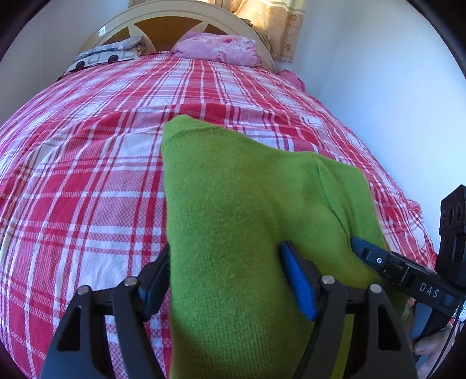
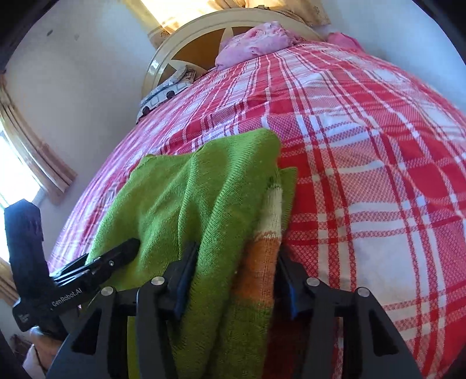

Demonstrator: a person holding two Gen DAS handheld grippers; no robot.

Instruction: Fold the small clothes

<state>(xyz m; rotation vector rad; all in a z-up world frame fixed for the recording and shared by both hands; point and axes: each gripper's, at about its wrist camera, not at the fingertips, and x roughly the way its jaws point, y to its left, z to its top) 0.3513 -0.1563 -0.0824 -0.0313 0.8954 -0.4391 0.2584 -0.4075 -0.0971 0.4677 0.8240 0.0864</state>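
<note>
1. Garment, left wrist view: the green knit garment runs straight out from the left gripper, its long axis pointing toward the headboard. The near end sits between the fingers; the far end rests on the red plaid bedspread.
2. The left fingers stand fairly wide with a broad band of green knit filling the gap. Both pads look to touch the cloth, but I cannot tell whether they press it.
3. The right gripper enters from the right, its tip on the garment's right edge, just beside the left one.
4. Right wrist view: the same garment extends away from the right gripper, with an orange and cream striped part along its right edge. A gathered fold of knit lies between the fingers, which stand about half closed and bear on it from both sides: holding the cloth, by my reading.
5. The left gripper appears at lower left, its tip on the garment's left edge.
6. Judgement: both grippers sit at the near hem, side by side, equally near. The next fold likely carries this hem forward along the long axis, toward the far end.
</note>
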